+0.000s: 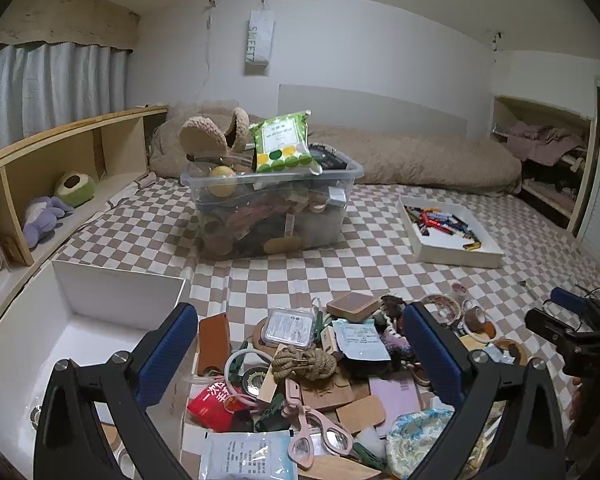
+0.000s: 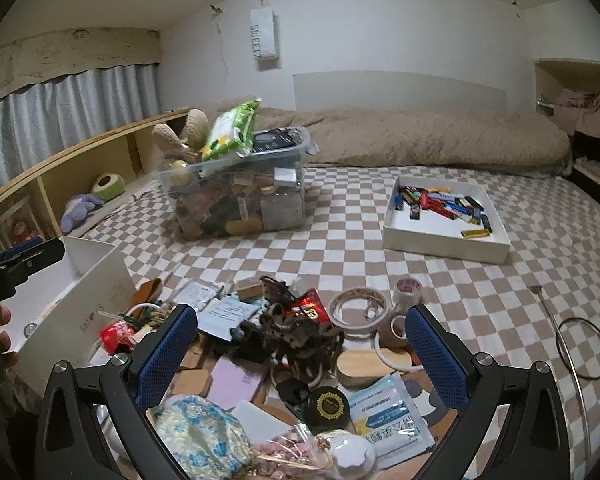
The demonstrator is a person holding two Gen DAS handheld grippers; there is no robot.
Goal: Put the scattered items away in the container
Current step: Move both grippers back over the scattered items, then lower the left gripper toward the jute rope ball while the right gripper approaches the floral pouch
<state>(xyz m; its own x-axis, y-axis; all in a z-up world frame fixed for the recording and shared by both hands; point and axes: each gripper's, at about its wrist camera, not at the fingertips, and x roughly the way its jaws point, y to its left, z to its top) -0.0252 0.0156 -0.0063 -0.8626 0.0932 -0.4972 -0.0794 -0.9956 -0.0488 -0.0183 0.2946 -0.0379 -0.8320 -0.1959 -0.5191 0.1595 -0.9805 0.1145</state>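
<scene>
blue tongs (image 1: pixel 300 354) over half-buried clutter (image 1: pixel 300 384)

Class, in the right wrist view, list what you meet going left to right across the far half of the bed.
Purple plush toy → clear storage bin heaped with items → white tray of small colourful items.

Checkered bedsheet (image 1: pixel 380 276), rolled beige blanket (image 1: pixel 420 160) by the wall. Wooden shelf (image 1: pixel 72 152) holds purple plush (image 1: pixel 44 216) and green plush (image 1: pixel 75 189). Grey curtain (image 1: pixel 48 84); "SWEET" bag (image 1: pixel 259 42) hangs on wall.
</scene>
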